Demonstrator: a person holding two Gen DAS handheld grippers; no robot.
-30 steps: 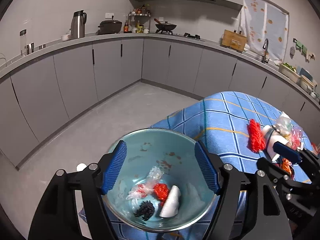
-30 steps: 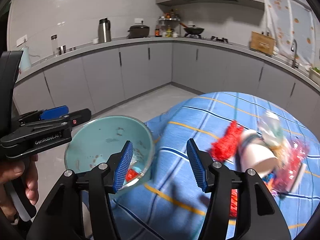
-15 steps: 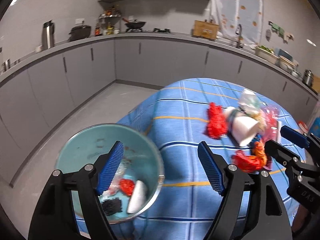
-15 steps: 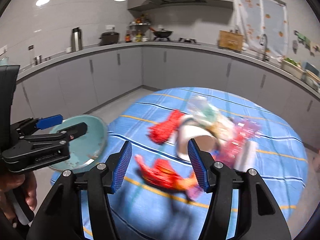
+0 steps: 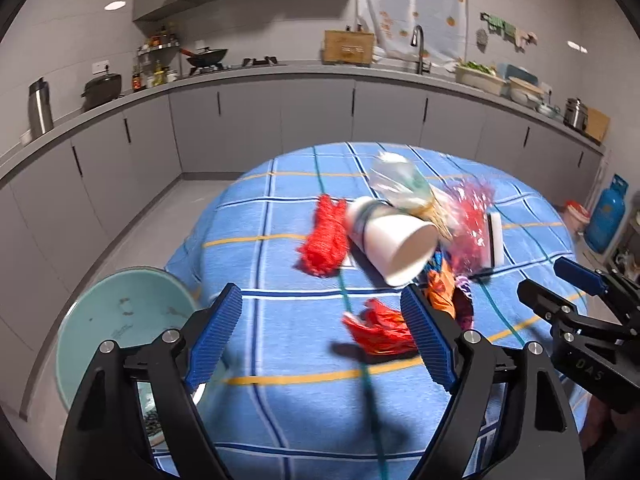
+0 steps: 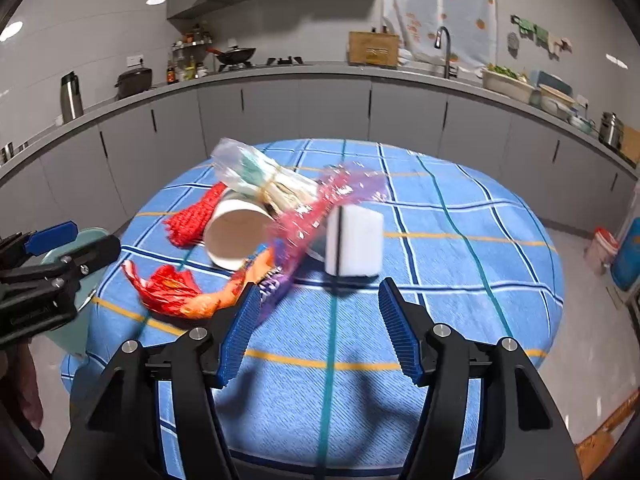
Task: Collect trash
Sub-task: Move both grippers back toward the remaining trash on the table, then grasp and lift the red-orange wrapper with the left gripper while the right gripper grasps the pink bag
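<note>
Far left, off the table edge: teal bowl (image 5: 120,320), stained inside, dark scraps low in it behind the left gripper's arm.

Left gripper (image 5: 320,340): jaws wide and opening, nothing between the blue pads; only blue checked tablecloth (image 5: 280,420) shows in the gap.

Trash heap, mid-table, left to right:
- red mesh netting (image 5: 326,240), crumpled, at the left of the heap.
- white paper cup (image 5: 394,244) on its side, mouth toward the near edge, touching the netting.
- clear plastic bag (image 6: 256,176) with pale contents, lying over the cup's far end.
- red wrapper (image 6: 168,286), crinkled, nearest piece, with orange (image 6: 240,288) and purple scraps just right of it.
- pink-speckled clear film (image 6: 320,204), blurred, draped right of the cup.
- white block (image 6: 354,240) with a dark stripe, upright, at the right of the heap.

Right gripper (image 6: 316,330): jaws apart and opening, empty, hanging above the cloth near the block.
</note>
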